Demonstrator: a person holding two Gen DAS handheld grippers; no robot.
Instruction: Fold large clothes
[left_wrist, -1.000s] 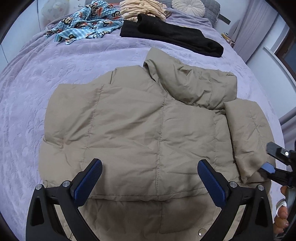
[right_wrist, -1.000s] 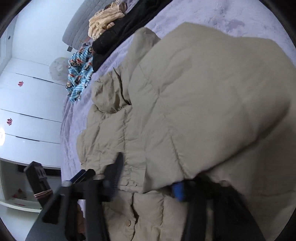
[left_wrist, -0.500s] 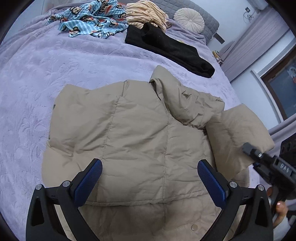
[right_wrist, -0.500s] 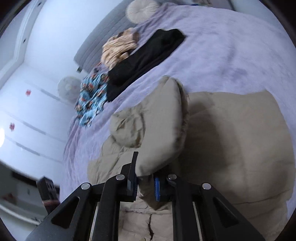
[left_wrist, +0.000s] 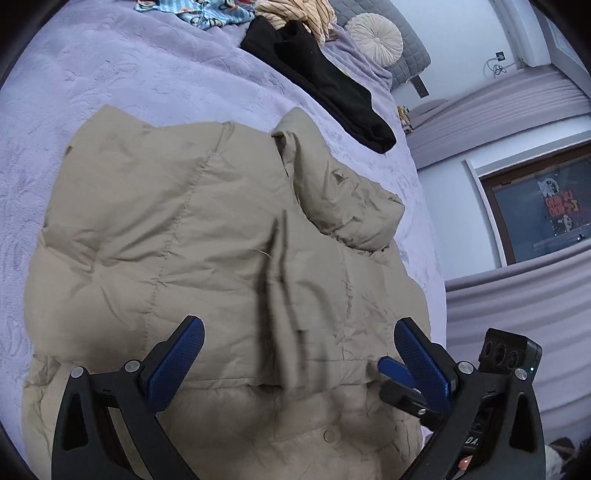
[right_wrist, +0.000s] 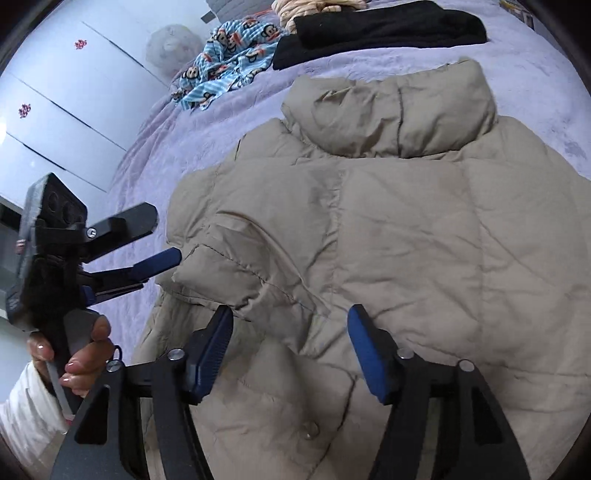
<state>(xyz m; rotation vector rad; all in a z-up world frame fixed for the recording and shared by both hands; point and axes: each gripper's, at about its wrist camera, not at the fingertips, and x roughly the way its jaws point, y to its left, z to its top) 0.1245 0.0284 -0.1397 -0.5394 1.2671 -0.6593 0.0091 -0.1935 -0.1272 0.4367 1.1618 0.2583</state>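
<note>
A tan puffer jacket (left_wrist: 207, 236) lies flat on the purple bed, hood (left_wrist: 332, 195) toward the far side; it also shows in the right wrist view (right_wrist: 406, 229). One sleeve (right_wrist: 251, 273) is folded inward over the body. My left gripper (left_wrist: 299, 354) is open and empty above the jacket's near hem. My right gripper (right_wrist: 291, 347) is open and empty just above the folded sleeve. The right gripper also shows at the left wrist view's lower right (left_wrist: 397, 369). The left gripper also shows at the right wrist view's left edge (right_wrist: 147, 240), held by a hand.
A black garment (left_wrist: 325, 77), a blue cartoon-print cloth (right_wrist: 236, 62) and a striped beige cloth (left_wrist: 295, 11) lie at the far side of the bed (left_wrist: 129, 74). A round cushion (left_wrist: 376, 38) sits by the headboard. White wardrobe doors (right_wrist: 55, 92) stand beyond the bed.
My right gripper was shut on the jacket's sleeve, carried it across onto the body, and has now opened and let it go. The left gripper swung nearer the right one.
</note>
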